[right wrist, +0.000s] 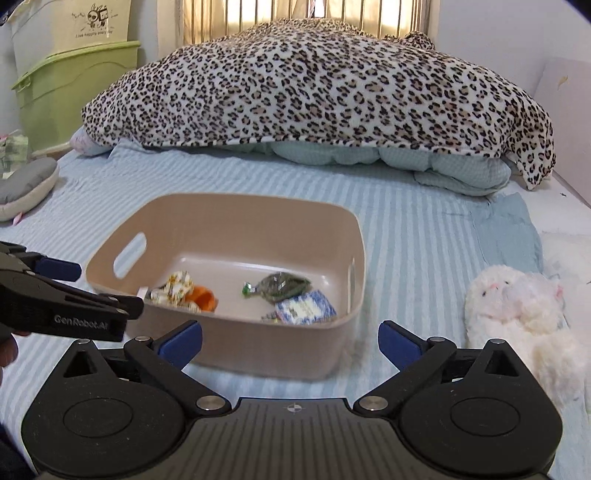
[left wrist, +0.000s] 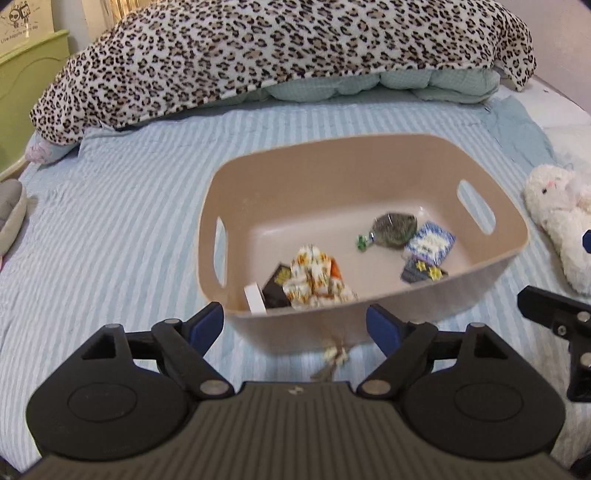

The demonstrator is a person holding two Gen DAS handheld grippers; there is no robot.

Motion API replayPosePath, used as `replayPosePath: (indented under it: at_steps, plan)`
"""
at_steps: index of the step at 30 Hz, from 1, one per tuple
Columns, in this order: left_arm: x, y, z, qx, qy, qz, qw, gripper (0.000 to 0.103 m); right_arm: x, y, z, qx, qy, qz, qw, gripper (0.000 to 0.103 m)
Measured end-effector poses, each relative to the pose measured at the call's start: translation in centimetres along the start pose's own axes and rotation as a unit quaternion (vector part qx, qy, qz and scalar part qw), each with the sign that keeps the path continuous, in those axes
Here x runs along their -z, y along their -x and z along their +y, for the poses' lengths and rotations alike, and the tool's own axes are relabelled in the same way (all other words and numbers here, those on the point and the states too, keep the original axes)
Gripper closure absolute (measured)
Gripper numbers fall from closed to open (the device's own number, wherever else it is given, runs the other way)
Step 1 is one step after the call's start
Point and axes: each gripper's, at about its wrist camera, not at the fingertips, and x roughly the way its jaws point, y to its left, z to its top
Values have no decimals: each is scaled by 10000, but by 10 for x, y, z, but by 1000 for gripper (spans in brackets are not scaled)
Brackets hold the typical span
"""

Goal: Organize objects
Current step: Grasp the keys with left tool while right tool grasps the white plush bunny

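A beige plastic basket (left wrist: 369,162) sits on the striped bed (left wrist: 110,221), holding a yellow-patterned wrapper (left wrist: 314,277), a green candy packet (left wrist: 393,229) and a blue sachet (left wrist: 430,243). The left gripper (left wrist: 295,325) hovers at its near wall, jaws wide apart and empty. The right gripper (right wrist: 290,341) is likewise spread and empty, beside a white plush rabbit (right wrist: 517,314).

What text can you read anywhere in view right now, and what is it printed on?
"GenRobot.AI": on the side of the left gripper, seen from the right wrist view.
"Live happily every day": under a cartoon on the pale storage box; small, so that reading is uncertain.
Print on the blue packet, dark packet and other wrappers in the beige bin: too blurred to read.
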Motion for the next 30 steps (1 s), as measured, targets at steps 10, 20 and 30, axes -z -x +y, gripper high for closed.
replayPosePath:
  at_steps: [10, 20, 30]
  plan:
    - [36, -38, -13, -2, -75, 625, 9980, 18, 12, 12, -37, 287, -47, 301, 9991, 0]
    - [48, -84, -14, 148, 198, 979, 9949, 18, 24, 1, -138, 1344, -595, 245, 9888, 0]
    - [44, -104, -10, 159, 512, 1049, 9930, 18, 23, -32, -229, 1698, -1031, 263, 9797, 0]
